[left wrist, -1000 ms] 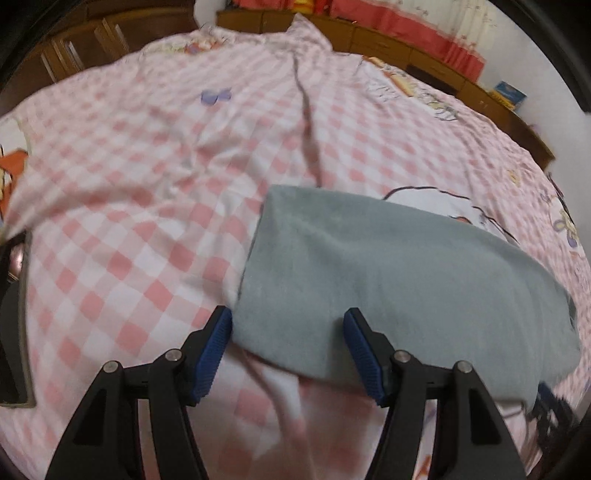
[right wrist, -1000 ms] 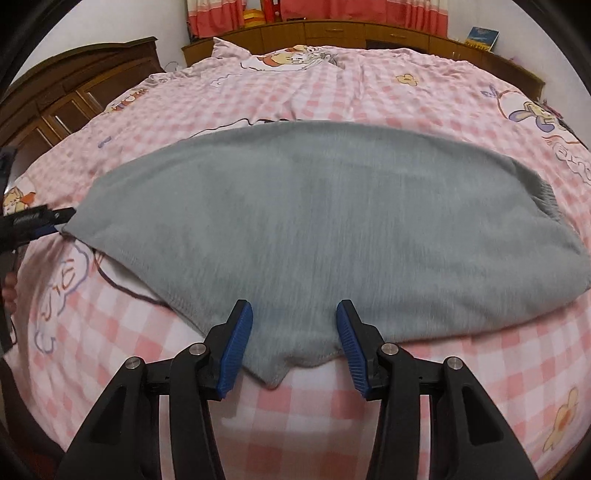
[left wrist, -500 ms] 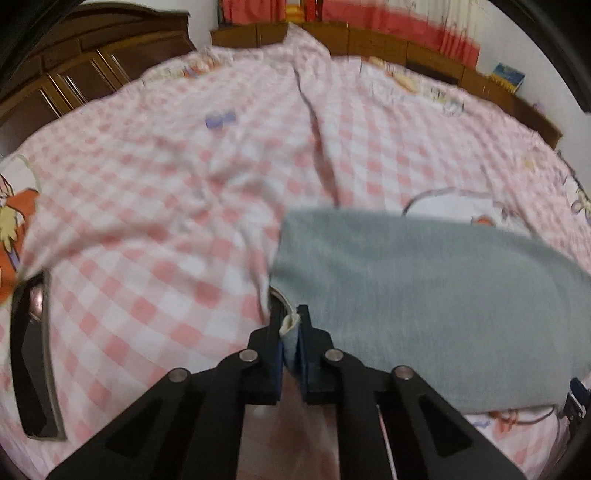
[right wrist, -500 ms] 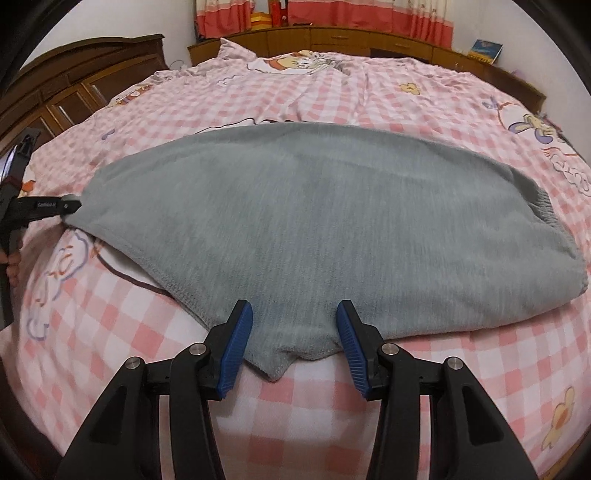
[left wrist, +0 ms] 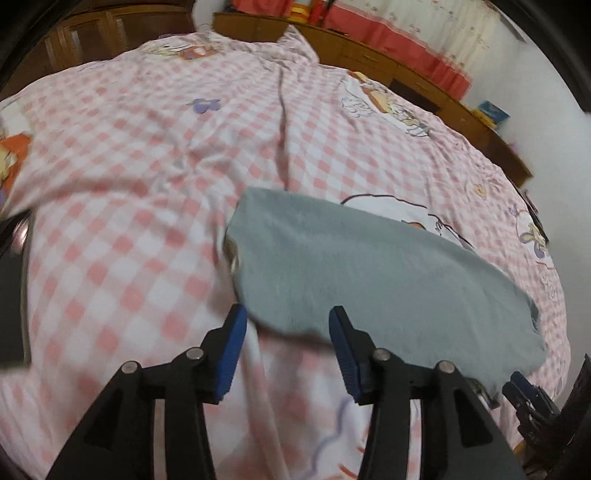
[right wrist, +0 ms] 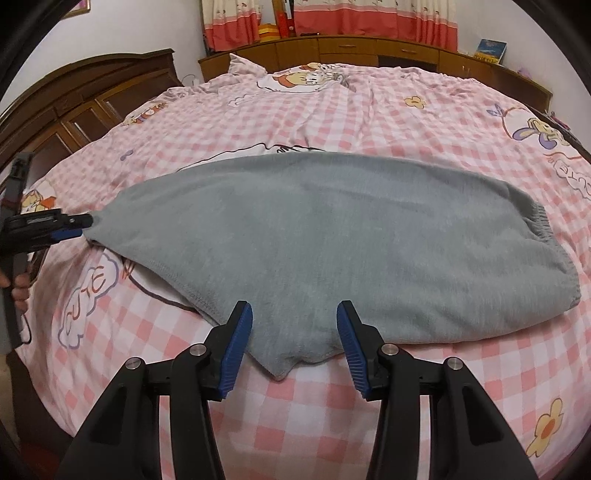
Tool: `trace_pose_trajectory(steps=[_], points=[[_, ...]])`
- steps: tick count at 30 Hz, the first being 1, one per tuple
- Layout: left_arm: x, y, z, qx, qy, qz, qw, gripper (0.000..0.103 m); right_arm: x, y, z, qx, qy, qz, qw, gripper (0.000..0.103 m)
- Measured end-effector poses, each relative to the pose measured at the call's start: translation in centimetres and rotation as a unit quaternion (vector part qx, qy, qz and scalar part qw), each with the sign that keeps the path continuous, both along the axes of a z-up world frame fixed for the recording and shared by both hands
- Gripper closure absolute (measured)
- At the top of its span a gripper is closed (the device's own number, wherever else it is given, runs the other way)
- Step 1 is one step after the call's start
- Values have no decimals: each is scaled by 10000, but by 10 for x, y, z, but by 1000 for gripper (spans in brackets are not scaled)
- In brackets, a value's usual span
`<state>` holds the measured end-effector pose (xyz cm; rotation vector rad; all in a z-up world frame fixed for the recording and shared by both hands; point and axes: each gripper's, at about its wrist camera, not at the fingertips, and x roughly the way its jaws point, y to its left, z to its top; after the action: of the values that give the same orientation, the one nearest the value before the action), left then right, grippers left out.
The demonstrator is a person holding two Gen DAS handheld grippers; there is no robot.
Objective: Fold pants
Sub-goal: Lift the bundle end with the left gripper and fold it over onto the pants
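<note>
Right up close, the right gripper (right wrist: 294, 334) sits with its blue pads spread wide, straddling the pointed near corner of the grey pants (right wrist: 332, 236) without biting on anything; that corner lies between the pads, loose on the bed. Over on the other side, the left gripper (left wrist: 287, 334) is just as wide in its own view, the near hem of the pants in the gap between its fingers, nothing pinched, though the right camera catches it from the side at the garment's left tip, where the fingers look narrow and I can't tell if there's contact. The pants lie flat across the pink checked bedspread (right wrist: 369, 114), one broad grey slab, elastic waistband (right wrist: 543, 225) bunched at the right end. By the look of it the legs are laid one on the other, so the lengthwise fold seems done; the crosswise fold, hem to waist, seems still to come. Farther back, the wooden headboard (right wrist: 96, 99), cabinets (right wrist: 369, 51) and red curtains (right wrist: 369, 16) close the scene
</note>
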<state>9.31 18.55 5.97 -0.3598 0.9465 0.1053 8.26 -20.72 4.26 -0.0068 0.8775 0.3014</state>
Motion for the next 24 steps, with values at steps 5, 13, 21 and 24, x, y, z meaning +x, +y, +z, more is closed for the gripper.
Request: trace_pose_trajectory(steps=[5,13,21,24], points=[[-1,-10,-25,-843,350,190,9956,54,-1,-8,2,113,-30,-170,9998,54],[30,11,-47,-1446,39,866,9857,53,-6,-20,4,15,-122,-256,9996,54],[31,31,-54,-2236,-456,1365,9640,49,-7,-31,0,28,-91,-366,9993,54],[23,34,-50,-2323,-556,1467,9599,46,-8,-32,0,-34,-137,-377,9992,54]])
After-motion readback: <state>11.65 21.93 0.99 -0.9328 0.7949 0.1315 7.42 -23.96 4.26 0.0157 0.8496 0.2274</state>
